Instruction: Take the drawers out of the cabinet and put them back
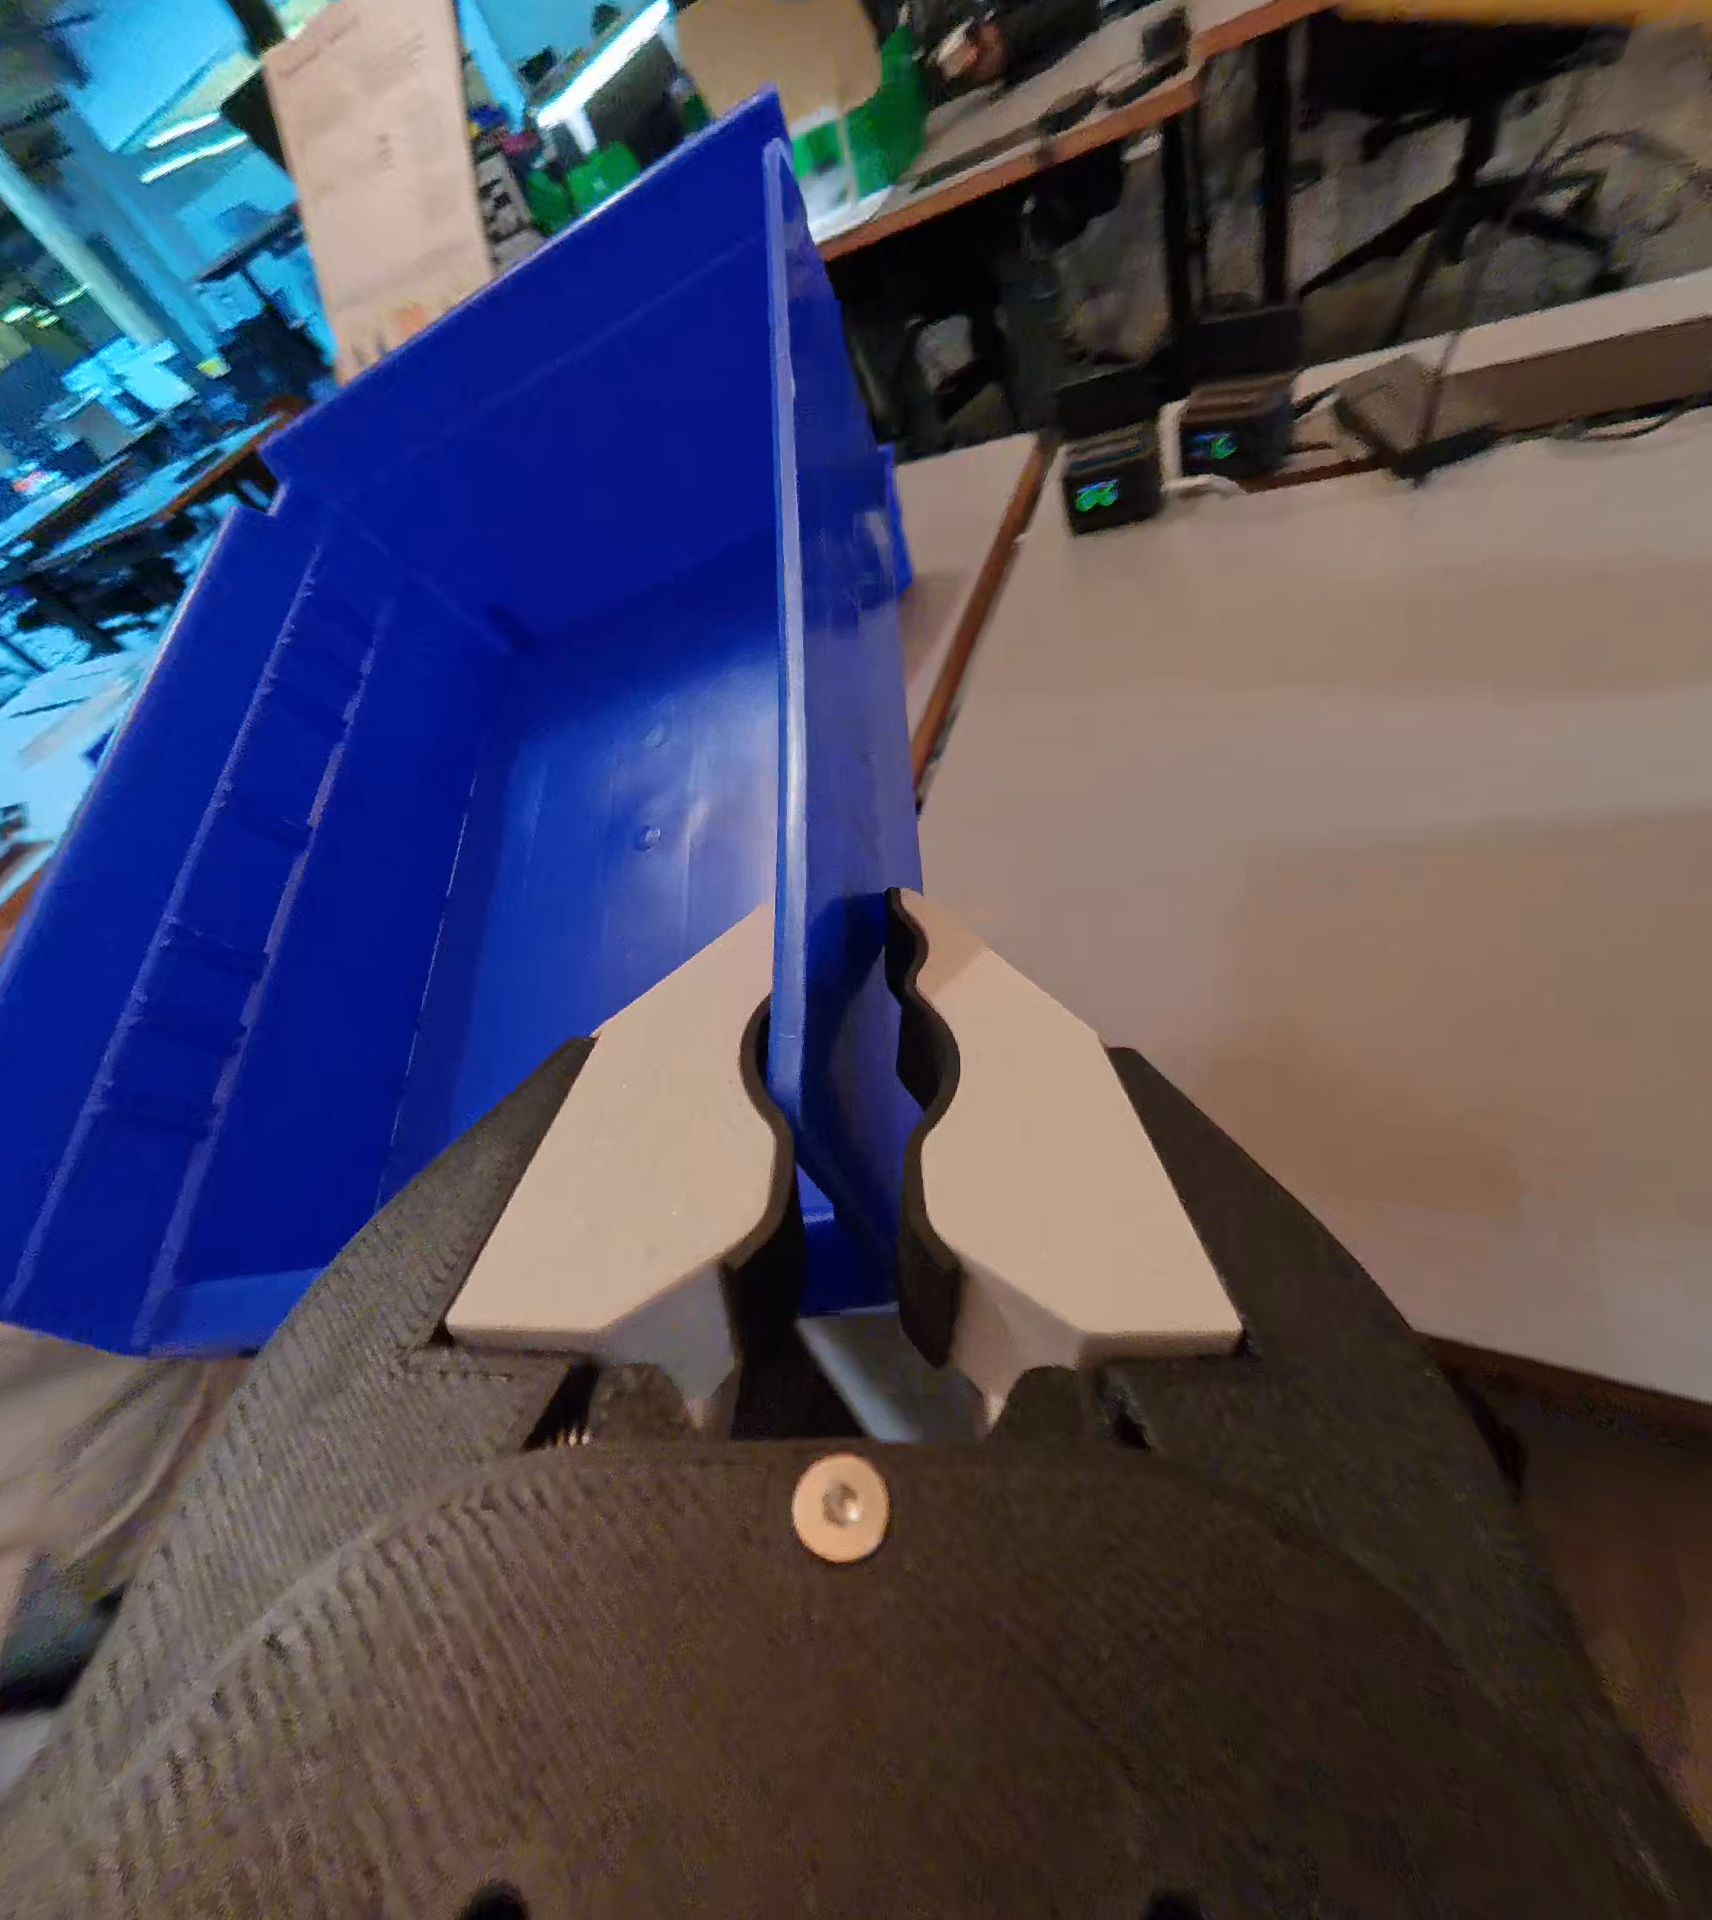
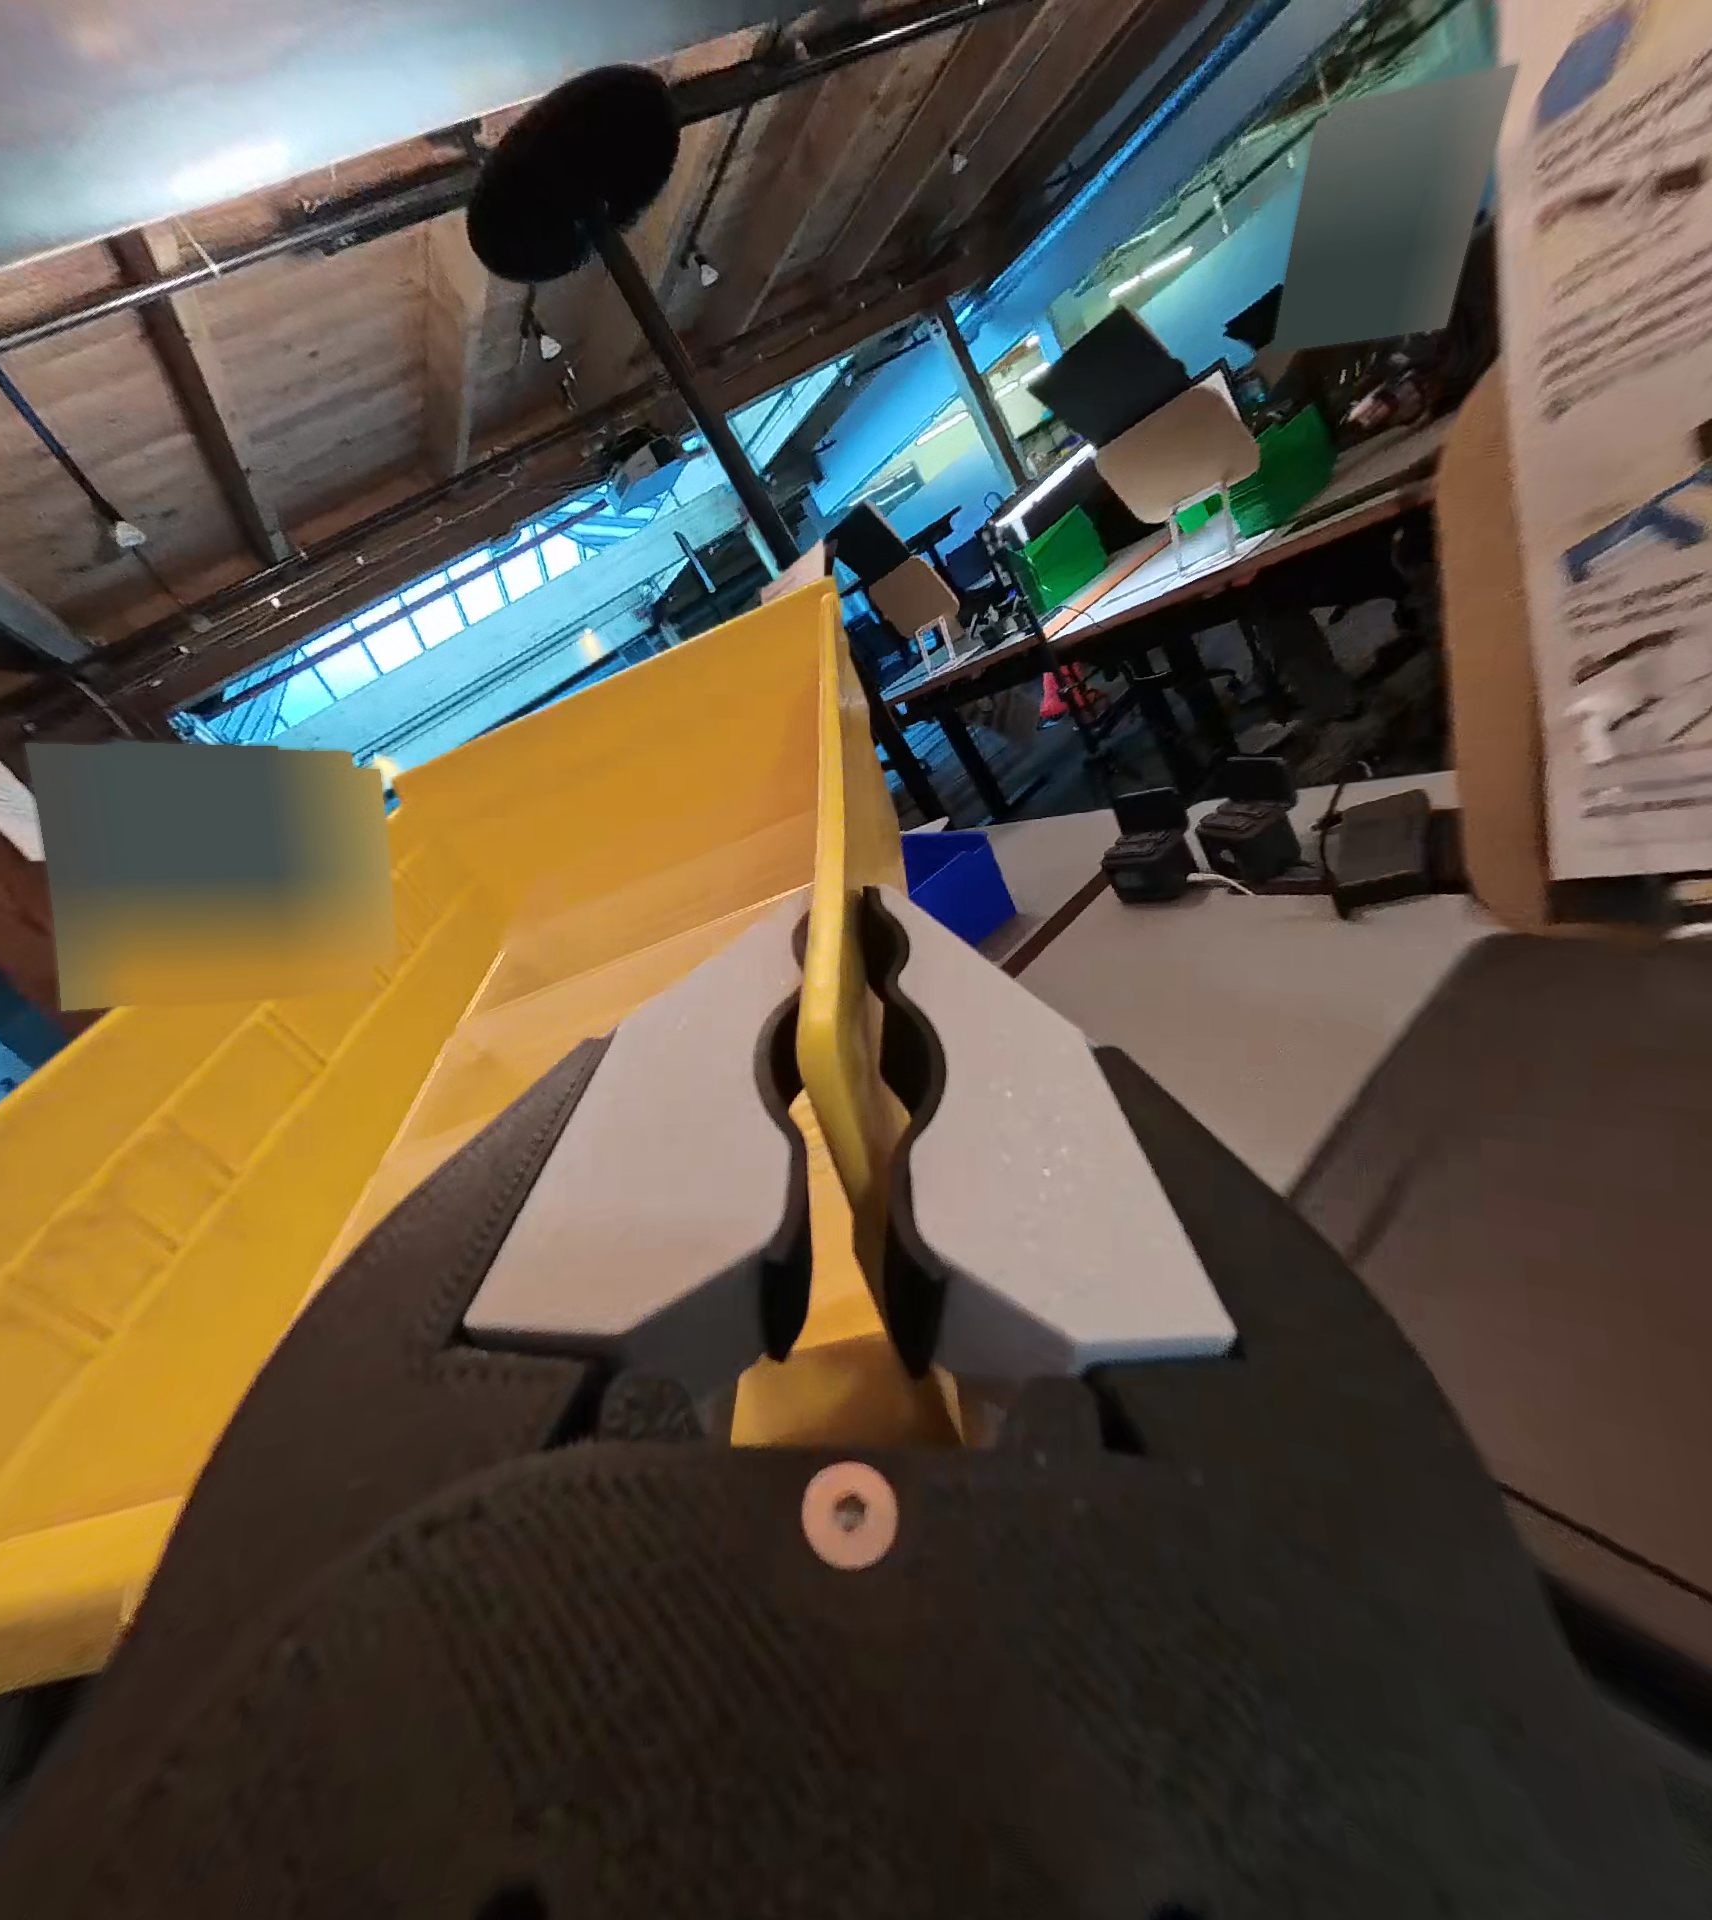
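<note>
A pale grey flat counter is seen beyond and to the right of each tool. A deep blue moulded-plastic drawer is held clear of the counter by the left tool, which is clamped on its thin side wall, probably so the open tray can be carried level. A yellow plastic drawer is pinched likewise on its wall by the right tool. The cabinet is not seen; both drawers are judged to be out.

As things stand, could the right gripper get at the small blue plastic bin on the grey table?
Probably not: the right gripper is shut on the yellow plastic drawer's wall, so it is occupied. The small blue bin sits uncovered on the grey table beyond.
</note>
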`<state>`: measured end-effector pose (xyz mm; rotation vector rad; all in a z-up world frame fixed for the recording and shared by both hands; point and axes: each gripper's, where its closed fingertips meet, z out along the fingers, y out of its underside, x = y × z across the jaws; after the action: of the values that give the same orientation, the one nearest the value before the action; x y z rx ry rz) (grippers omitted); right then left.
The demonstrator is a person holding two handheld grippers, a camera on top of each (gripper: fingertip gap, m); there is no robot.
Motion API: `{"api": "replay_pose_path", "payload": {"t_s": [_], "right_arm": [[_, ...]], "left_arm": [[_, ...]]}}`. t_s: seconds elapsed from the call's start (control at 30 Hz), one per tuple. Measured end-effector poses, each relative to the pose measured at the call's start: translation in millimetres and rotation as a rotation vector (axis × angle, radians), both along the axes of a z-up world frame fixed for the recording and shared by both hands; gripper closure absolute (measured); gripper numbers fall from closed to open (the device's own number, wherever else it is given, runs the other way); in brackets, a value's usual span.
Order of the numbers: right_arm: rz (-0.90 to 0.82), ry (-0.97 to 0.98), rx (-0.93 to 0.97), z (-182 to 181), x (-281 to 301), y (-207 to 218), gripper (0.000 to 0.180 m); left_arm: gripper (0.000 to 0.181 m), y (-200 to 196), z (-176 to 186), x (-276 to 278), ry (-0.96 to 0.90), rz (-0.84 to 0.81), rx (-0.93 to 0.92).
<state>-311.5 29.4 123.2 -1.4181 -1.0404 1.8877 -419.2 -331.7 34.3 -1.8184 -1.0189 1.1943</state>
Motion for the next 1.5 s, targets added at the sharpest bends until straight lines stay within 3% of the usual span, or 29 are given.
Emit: {"api": "replay_pose_path", "payload": {"t_s": [0.23,0.47,0.6,0.7,0.9,1.0,1.1,1.5], "right_arm": [[-0.116,-0.046,0.175,-74,-95,-69,0.176],[-0.133,-0.229,0.101,-194,-161,-71,0.176],[-0.228,-0.251,0.085,-231,-172,-69,0.175],[-0.329,-0.247,0.153,-248,-175,-71,0.175],[-0.395,-0.301,0.111,-262,-172,-93,0.170],[-0.315,-0.278,0.088,-258,-161,-122,0.142],[-0.227,-0.287,0.139,-259,-143,-142,0.133],[-0.098,-0.356,0.191,-262,-101,-179,0.142]], "left_arm": [[0.177,-44,-14,-4,0.001,0.152,-0.060],[0.176,-39,-28,-9,0.023,0.172,-0.114],[0.176,-32,-32,-11,0.036,0.164,-0.095],[0.176,-27,-36,-15,0.034,0.161,-0.099],[0.176,-7,-41,-17,0.031,0.121,-0.115],[0.175,4,-41,-17,0.035,0.097,-0.119],[0.175,13,-38,-14,0.042,0.071,-0.110],[0.174,52,-18,1,0.105,-0.021,-0.094]]}}
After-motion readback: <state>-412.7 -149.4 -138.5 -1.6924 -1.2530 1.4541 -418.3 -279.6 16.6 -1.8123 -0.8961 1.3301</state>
